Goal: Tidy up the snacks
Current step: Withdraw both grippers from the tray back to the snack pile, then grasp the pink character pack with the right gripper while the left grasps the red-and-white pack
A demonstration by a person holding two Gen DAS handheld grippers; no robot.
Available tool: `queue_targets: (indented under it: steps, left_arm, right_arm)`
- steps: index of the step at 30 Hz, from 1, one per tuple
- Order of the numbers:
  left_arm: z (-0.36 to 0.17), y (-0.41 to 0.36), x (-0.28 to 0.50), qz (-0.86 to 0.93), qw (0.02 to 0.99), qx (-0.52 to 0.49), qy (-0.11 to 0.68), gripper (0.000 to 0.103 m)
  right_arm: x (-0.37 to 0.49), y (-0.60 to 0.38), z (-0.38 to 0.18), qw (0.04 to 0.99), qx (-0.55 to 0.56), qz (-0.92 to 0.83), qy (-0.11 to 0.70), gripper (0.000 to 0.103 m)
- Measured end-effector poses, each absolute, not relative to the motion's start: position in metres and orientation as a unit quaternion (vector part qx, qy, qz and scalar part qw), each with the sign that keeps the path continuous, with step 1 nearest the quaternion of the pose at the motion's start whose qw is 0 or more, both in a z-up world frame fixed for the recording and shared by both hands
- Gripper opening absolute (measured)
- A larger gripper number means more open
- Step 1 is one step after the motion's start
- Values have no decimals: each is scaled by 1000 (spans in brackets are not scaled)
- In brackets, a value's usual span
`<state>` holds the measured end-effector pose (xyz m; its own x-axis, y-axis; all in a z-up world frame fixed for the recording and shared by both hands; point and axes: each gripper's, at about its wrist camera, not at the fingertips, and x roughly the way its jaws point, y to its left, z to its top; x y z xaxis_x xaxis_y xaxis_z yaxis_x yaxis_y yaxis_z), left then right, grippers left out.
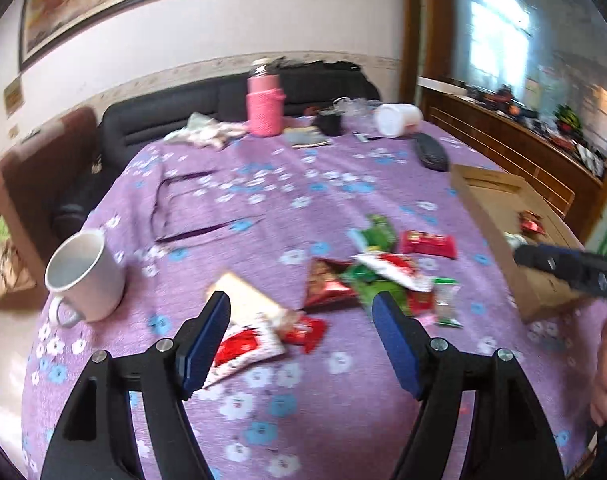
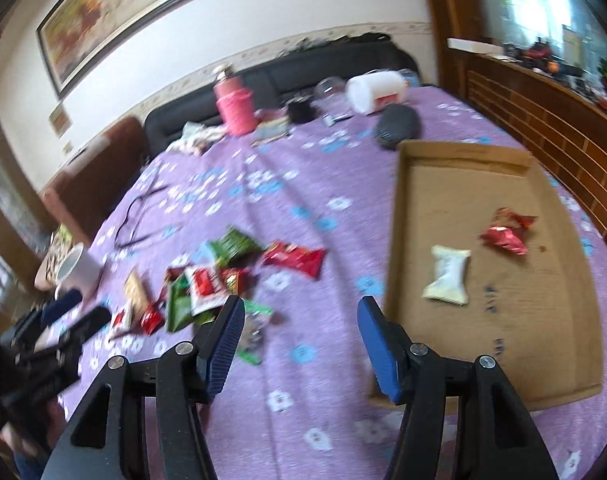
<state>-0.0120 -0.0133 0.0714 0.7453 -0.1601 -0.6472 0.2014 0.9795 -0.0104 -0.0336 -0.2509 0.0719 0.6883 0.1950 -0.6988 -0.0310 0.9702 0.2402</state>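
Note:
Several snack packets lie in a loose pile [image 1: 367, 276] on the purple flowered tablecloth [image 1: 263, 200]; the pile also shows in the right wrist view [image 2: 215, 280]. A shallow cardboard tray [image 2: 543, 340] holds a white packet [image 2: 447, 274] and a crumpled red packet [image 2: 507, 234]. My left gripper [image 1: 301, 308] is open and empty, just above a red-and-white packet [image 1: 243, 344]. My right gripper [image 2: 301, 312] is open and empty, between the pile and the tray's left wall. The right gripper also shows in the left wrist view [image 1: 563, 268] over the tray [image 1: 487, 216].
A white mug [image 1: 83, 276] stands at the table's left edge. At the far end stand a pink flask [image 1: 263, 108], a white tub on its side [image 1: 395, 118], a dark remote [image 1: 431, 152] and small clutter. A dark cord [image 1: 171, 208] lies on the cloth. A sofa is behind.

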Motion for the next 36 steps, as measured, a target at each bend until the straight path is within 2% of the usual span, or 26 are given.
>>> queue_targets:
  steps: [6, 15, 23, 34, 36]
  left_arm:
    - [55, 21, 8, -70, 922, -46, 378, 73]
    - [53, 71, 12, -24, 912, -150, 382, 73]
    - [43, 68, 21, -23, 899, -127, 418, 73]
    - [29, 50, 26, -22, 891, -78, 446, 73]
    - [27, 51, 26, -20, 890, -79, 448, 73]
  right_arm:
    - [-30, -229, 57, 903, 94, 83, 412, 63]
    - [-33, -194, 38, 882, 86, 128, 445, 63]
    - [-31, -163, 21, 870, 57, 142, 468, 63]
    - [-29, -137, 12, 886, -26, 110, 450, 63]
    - [-29, -140, 12, 889, -38, 97, 447, 57]
